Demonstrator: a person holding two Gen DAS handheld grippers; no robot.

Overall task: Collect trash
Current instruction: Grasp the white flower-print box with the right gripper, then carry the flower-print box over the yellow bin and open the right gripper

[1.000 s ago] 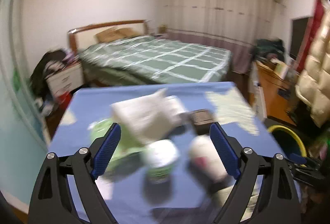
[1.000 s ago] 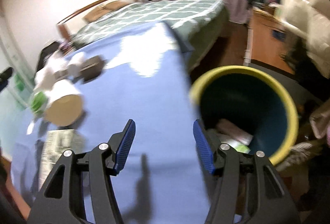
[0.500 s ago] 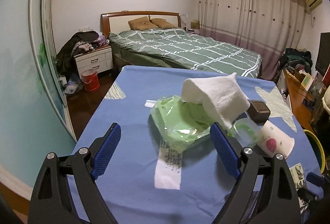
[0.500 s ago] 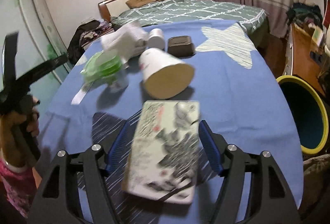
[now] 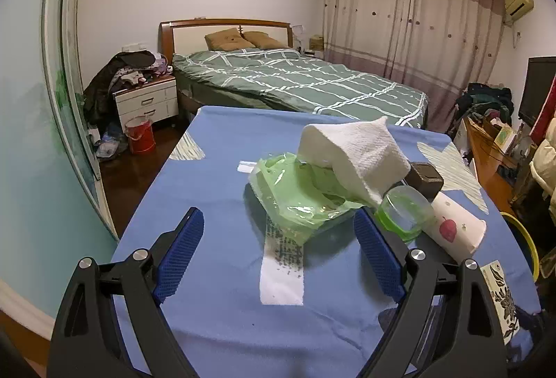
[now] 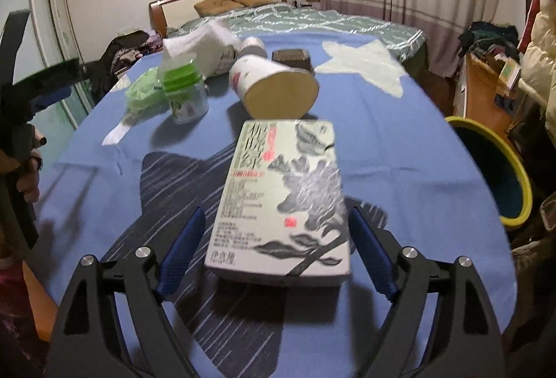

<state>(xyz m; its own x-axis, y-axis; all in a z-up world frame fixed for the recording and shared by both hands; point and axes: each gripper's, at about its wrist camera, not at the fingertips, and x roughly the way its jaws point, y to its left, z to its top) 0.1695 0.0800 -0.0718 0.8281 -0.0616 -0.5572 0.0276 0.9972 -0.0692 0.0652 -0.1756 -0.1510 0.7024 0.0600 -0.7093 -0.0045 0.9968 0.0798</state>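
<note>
box (image 6: 283,200) before cup (image 6: 274,89) (on table (image 6: 399,148)), bin (image 6: 493,169) right

Left wrist cam sits low at the near-left edge of the blue table (image 5: 215,190), angled down, facing the bed (image 5: 295,79), close to the green bag (image 5: 295,197). Right wrist cam looks the same way from further right, right over a box (image 6: 281,197). Both views share the paper cup (image 5: 458,228) and the bin (image 6: 510,169).
</note>
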